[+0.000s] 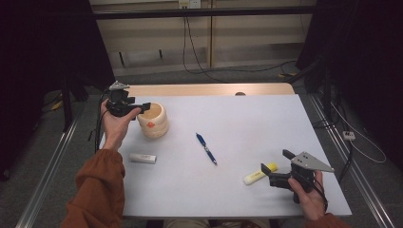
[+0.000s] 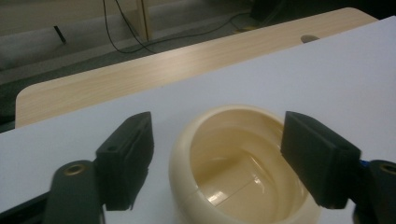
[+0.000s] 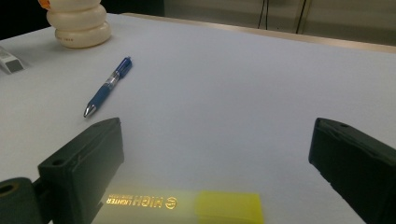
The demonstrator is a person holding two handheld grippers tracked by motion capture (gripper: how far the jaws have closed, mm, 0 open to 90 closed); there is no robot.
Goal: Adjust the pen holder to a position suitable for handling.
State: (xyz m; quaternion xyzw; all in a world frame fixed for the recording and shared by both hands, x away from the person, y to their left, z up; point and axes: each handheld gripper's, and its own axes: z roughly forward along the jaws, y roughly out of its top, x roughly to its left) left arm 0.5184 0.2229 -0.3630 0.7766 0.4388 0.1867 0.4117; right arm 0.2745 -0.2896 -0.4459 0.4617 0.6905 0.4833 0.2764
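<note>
Left hand-held gripper (image 1: 142, 107): jaws apart, held over the near-left rim of the cream cup (image 1: 153, 120); in the left gripper view the rim sits between the two pads with a gap on each side, nothing clamped.
Right hand-held gripper (image 1: 273, 166): jaws spread wide, poised low over the yellow highlighter (image 1: 260, 173), pads clear of it.
Cream cup: upright, mouth open upward, ribbed sides, standing at the far left of the desk (image 1: 247, 118).
Yellow highlighter: lying flat near the right front, long axis slanting from near-left to far-right.
Blue pen (image 1: 206, 148): lying mid-desk, tip toward the front.
White eraser (image 1: 142, 158): flat, front left.
Count: one cup, one highlighter, one pen, one eraser, two hand-held grippers.
</note>
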